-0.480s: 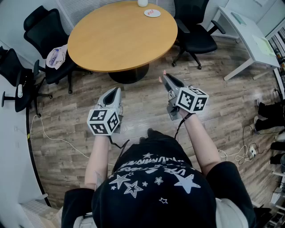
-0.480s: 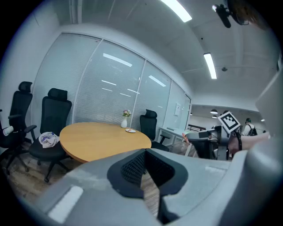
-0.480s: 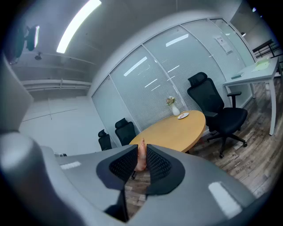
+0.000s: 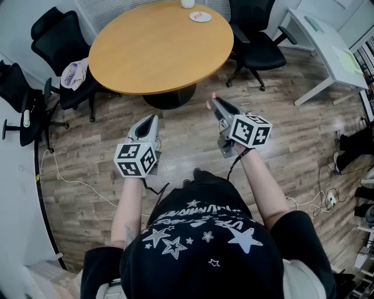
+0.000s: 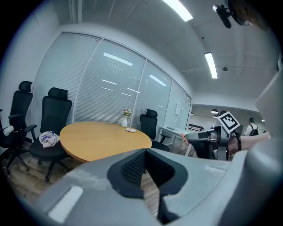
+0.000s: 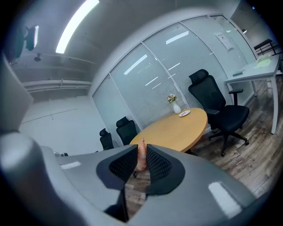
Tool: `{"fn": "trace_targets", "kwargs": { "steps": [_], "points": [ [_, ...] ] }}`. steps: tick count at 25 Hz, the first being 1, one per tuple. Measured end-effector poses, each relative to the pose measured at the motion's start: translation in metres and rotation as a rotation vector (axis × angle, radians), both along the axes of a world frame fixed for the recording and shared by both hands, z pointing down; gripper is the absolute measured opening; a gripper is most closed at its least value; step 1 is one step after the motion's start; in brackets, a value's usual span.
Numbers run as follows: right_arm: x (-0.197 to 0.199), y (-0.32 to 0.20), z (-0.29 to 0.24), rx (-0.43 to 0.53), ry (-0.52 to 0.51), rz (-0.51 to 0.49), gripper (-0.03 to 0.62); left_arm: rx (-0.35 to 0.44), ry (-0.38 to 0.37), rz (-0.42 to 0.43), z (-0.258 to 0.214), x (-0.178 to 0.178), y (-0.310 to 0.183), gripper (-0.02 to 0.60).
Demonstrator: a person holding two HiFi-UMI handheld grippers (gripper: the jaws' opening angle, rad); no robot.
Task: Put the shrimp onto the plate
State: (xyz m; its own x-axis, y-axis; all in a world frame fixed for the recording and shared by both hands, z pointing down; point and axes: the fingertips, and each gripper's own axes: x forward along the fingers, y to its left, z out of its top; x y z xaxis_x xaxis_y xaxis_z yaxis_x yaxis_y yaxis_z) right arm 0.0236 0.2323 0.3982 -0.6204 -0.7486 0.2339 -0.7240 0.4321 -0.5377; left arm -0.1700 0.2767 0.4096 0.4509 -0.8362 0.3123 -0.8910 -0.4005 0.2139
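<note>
A pink shrimp [image 6: 141,159] stands upright between the pads of my right gripper [image 6: 141,148], which is shut on it. In the head view the right gripper [image 4: 215,103] hangs over the wooden floor, just short of the round wooden table [image 4: 158,49], and the shrimp [image 4: 210,105] pokes out at its tip. The small white plate [image 4: 200,17] with something red on it lies at the table's far edge, also seen as the plate [image 6: 185,113]. My left gripper [image 4: 152,120] hovers level with the right one, its jaws shut on nothing [image 5: 144,153].
A white vase [image 6: 176,108] with flowers stands beside the plate. Black office chairs [image 4: 257,41] ring the table, and one chair at the left [image 4: 75,75] holds a bag. A white desk [image 4: 327,47] stands at the right. Cables [image 4: 76,184] run along the floor.
The right gripper has edged slightly left with the shrimp still in it. The left gripper has not moved.
</note>
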Motion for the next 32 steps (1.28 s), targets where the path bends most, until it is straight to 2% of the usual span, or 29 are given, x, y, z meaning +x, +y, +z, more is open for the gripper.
{"fn": "trace_targets", "kwargs": {
  "steps": [17,23,32],
  "points": [
    [0.004,-0.011,0.022,-0.067,-0.037,0.024,0.061,-0.022,0.004,-0.024,0.014,-0.007,-0.004,0.002],
    [-0.001,-0.054,0.029,-0.082,-0.046,-0.009,0.061,-0.039,-0.005,-0.056,0.023,-0.011,-0.040,0.002],
    [0.010,-0.157,0.031,-0.101,-0.065,-0.039,0.061,-0.053,-0.013,-0.098,0.023,-0.003,-0.133,0.002]
  ]
}}
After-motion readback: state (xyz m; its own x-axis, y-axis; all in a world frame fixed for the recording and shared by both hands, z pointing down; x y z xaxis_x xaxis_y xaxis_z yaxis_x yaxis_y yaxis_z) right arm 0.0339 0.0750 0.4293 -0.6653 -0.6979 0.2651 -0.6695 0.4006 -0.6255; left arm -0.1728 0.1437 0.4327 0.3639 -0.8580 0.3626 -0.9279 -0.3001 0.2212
